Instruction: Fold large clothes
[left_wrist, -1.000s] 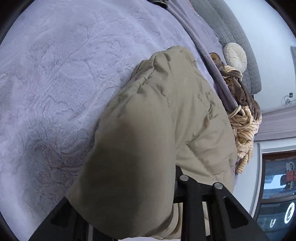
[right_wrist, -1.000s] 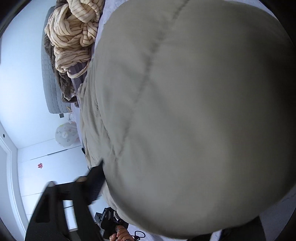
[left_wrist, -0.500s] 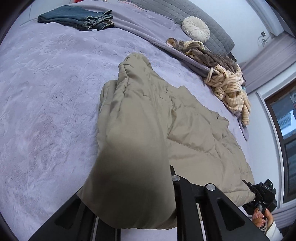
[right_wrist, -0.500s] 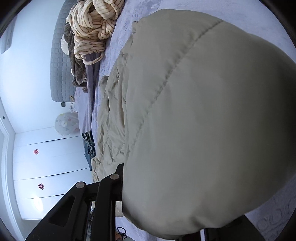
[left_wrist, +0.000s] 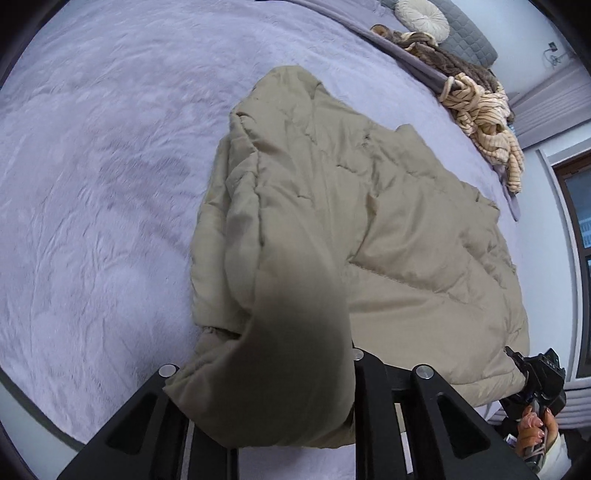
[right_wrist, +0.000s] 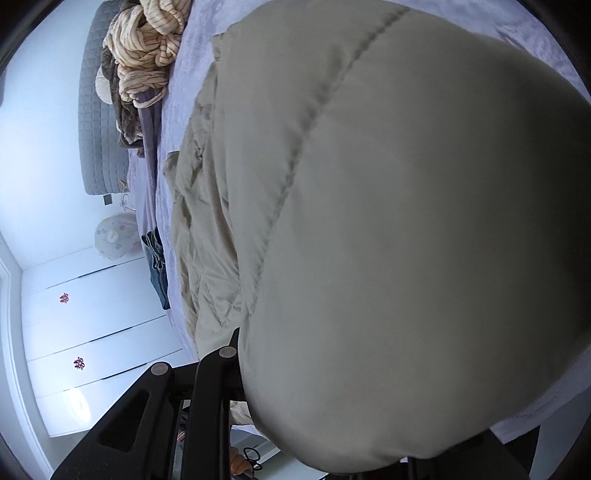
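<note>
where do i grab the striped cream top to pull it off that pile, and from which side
Grip a bulging twisted fold on top of the striped cream top: those ropy ridges stand proud and give the tool something to pinch. Come from the bedspread side, since a brown garment lies tangled behind it.

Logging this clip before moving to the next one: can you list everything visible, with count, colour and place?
padded jacket: one, khaki, spread on the bed, near edge pinched by both grippers
bedspread: one, lilac, covering the bed
striped knit: one, cream, heaped at the bed's far edge
brown throw: one, beside the knit
round cushion: one, cream, against the grey headboard
jeans: one, blue, far side
wardrobe doors: white
left gripper: black, shut on jacket
right gripper: black, shut on jacket
</note>
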